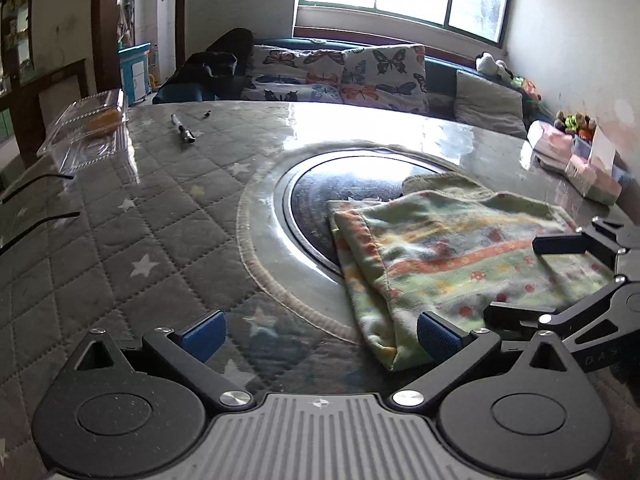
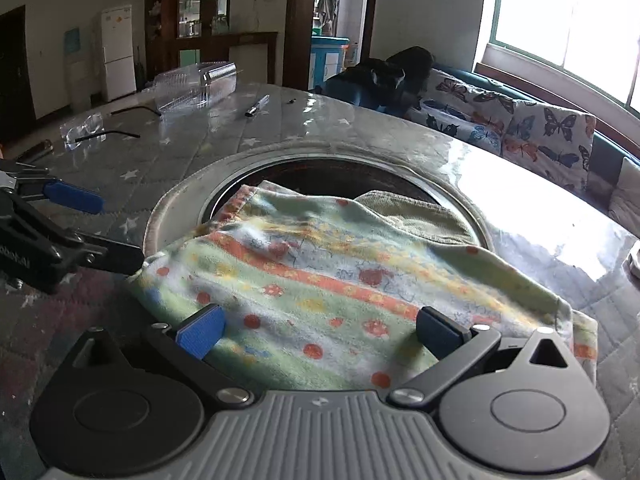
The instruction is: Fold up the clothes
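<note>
A folded pale green cloth with orange stripes and red dots (image 1: 452, 256) lies on the table, partly over a round dark inset. It fills the middle of the right wrist view (image 2: 340, 280). A beige cloth (image 2: 420, 212) peeks out from under its far edge. My left gripper (image 1: 320, 336) is open and empty, just left of the cloth's near corner. My right gripper (image 2: 320, 332) is open and empty over the cloth's near edge. The right gripper also shows in the left wrist view (image 1: 532, 280), and the left gripper in the right wrist view (image 2: 108, 232).
The table has a grey quilted star cover (image 1: 120, 220) under clear film and a round dark inset (image 1: 344, 184). A clear plastic box (image 1: 88, 124), a pen (image 1: 182, 128) and glasses (image 2: 84, 128) lie far left. Tissue packs (image 1: 576, 160) sit at the right edge. A sofa with butterfly cushions (image 1: 340, 76) stands behind.
</note>
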Motion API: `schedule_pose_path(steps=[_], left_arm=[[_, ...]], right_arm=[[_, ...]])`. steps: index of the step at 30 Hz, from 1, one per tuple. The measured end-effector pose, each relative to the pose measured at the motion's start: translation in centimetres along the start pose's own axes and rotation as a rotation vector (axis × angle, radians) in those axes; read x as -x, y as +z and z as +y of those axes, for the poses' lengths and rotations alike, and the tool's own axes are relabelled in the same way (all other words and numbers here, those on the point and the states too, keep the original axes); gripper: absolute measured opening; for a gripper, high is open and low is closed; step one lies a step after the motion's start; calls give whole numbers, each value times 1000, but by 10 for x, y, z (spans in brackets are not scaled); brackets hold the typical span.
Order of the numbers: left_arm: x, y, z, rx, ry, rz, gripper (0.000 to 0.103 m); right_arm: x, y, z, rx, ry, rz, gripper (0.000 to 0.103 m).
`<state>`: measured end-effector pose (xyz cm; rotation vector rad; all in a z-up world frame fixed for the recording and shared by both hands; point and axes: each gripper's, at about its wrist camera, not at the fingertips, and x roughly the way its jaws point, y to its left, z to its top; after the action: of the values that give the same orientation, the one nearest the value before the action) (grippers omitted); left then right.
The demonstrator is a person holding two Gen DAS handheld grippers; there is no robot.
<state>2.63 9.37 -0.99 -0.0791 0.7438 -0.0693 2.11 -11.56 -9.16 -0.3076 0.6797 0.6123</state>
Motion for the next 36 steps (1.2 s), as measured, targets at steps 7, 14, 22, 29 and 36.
schedule_pose_path(steps=[7,14,22,29,36], left_arm=[[3,10,14,64,37,-19,103],[0,17,22,128,65,-16,103],[-2,19,19,142,52,-7,103],[-6,25,21,199,17,11,103],[-12,26,27,343,-70,62,103]], right_arm=[[13,10,23,100,64,-34,103],[11,8,71,295,118,-46,100],[5,6,99,400,128,-33,80],[6,4,104,422,147,-28,51],[5,8,91,339,174,-17,25]])
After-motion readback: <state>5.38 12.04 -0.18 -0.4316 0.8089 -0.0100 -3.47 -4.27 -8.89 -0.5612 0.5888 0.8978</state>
